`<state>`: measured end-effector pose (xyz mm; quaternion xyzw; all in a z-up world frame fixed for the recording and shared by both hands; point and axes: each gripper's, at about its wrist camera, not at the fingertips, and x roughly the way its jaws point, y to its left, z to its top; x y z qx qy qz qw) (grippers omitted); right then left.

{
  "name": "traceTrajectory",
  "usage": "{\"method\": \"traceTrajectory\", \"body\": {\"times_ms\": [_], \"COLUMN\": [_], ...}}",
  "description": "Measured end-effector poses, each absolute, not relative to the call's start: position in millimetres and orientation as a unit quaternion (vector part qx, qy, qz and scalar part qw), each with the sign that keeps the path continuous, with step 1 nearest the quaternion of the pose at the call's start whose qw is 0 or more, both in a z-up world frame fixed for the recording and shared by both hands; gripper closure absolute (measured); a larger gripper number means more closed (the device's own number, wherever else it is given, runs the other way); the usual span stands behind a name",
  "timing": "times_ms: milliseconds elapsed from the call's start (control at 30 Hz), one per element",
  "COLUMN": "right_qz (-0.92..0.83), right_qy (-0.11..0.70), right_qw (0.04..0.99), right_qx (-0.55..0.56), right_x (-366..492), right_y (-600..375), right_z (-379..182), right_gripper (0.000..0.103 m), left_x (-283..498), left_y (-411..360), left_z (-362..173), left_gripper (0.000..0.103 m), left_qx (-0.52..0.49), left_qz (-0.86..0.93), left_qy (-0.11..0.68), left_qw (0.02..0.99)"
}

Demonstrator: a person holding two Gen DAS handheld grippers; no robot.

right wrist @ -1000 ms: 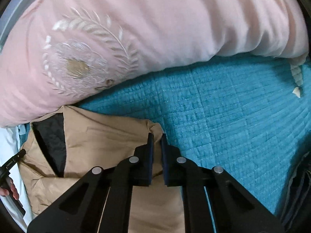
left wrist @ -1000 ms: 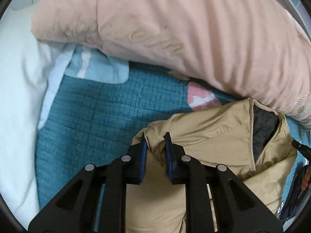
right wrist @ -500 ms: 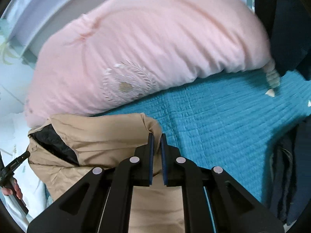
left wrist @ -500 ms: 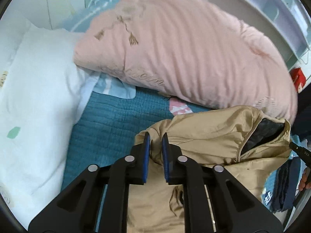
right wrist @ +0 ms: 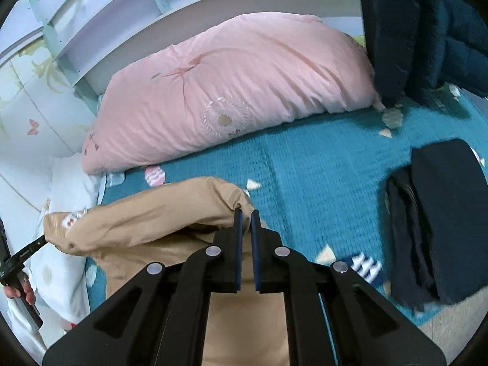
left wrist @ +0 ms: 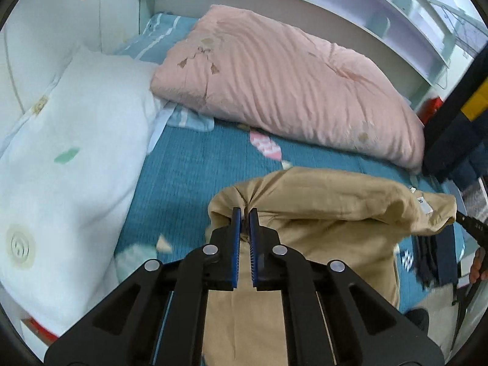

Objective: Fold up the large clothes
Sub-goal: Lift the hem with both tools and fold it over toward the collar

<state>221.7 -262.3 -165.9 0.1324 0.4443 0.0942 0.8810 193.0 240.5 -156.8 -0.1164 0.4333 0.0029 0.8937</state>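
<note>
Nearest in each wrist view, tan fabric hangs straight down beneath the black fingers. The left gripper point(left wrist: 245, 213) has just been closing, with a bunched corner of the tan jacket point(left wrist: 329, 201) between its jaws, and it is now clamped on that corner. The right gripper point(right wrist: 247, 213) is likewise pinched tight on the opposite corner of the garment. Between the two grips the jacket's edge stretches as a puffy roll, raised above the teal quilted bedspread point(right wrist: 320, 164), with the rest drooping toward the cameras. A small white label shows near the jacket's right end in the left view. To the right of the right gripper lies a pile of dark navy clothing point(right wrist: 439, 213) on the bedspread; whether it is folded is hard to tell through the blur. Farther back sit a white pillow point(left wrist: 67, 158) and a large pink duvet point(right wrist: 231, 97), against a white shelved headboard point(left wrist: 350, 3).
</note>
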Motion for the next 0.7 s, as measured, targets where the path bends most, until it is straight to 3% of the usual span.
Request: {"method": "traceTrajectory", "body": {"times_ms": [200,433,567,700], "right_qz": [0.088,0.042,0.025,0.029], "right_qy": [0.475,0.582,0.615,0.592], "right_qw": [0.868,0.804,0.777,0.793], "right_qx": [0.117,0.12,0.133,0.137], "right_x": [159,118,99,93], "right_y": [-272,-277,-282,-287], "right_z": [-196,-294,-322,-299], "right_gripper": [0.099,0.099,0.095,0.095], "left_x": [124,78,63,54], "left_y": [233,226,223,222], "left_z": [-200,-295,-302,-280], "left_gripper": [0.098,0.099,0.099,0.098], "left_qx": [-0.123,-0.143,-0.147,-0.125], "left_qz": [-0.005,0.022,0.022,0.036], "left_qy": [0.48,0.579,0.591,0.58], "left_qw": [0.869,0.803,0.793,0.804]}}
